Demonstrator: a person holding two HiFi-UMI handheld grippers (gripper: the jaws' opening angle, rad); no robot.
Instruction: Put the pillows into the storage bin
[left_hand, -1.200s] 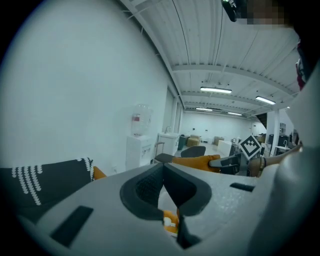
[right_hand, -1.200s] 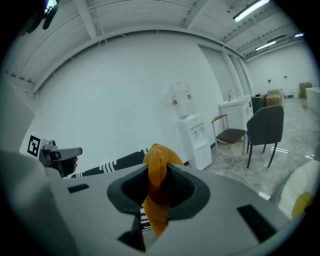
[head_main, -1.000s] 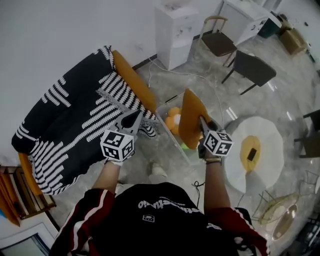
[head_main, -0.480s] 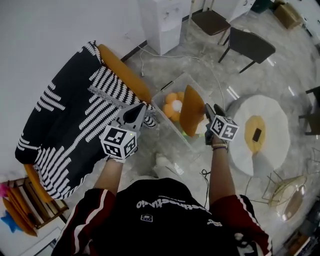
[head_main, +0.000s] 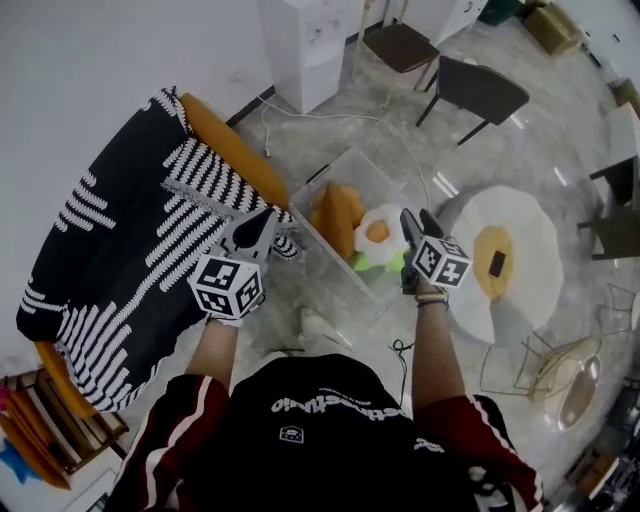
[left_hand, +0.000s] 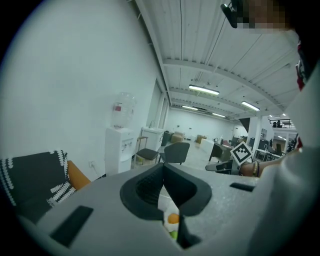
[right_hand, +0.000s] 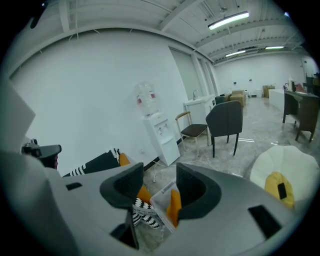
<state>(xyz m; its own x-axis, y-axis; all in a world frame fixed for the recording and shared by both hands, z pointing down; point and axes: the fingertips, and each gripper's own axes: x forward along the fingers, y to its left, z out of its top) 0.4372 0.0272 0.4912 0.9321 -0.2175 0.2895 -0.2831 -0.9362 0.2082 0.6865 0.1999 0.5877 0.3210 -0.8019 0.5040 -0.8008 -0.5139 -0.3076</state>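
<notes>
Left hand-held gripper (head_main: 266, 218), sofa (head_main: 230, 155) beside, bin (head_main: 322, 180) ahead

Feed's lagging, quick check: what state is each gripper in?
Left gripper: shut, holding nothing.
Right gripper: open, jaws have just been opening, nothing between them.

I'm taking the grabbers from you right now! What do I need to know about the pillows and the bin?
Left gripper: shut and empty, by the edge of the striped blanket.
Right gripper: open. Its jaws have just been opening, with nothing between them. It is at the right side of the storage bin.
Things: the bin stands on the floor beside the sofa. It holds an orange pillow and an egg-shaped pillow.
Done: both of those pillows are inside.
Left: no other pillow shows on the sofa. Look around once before you stop.
</notes>
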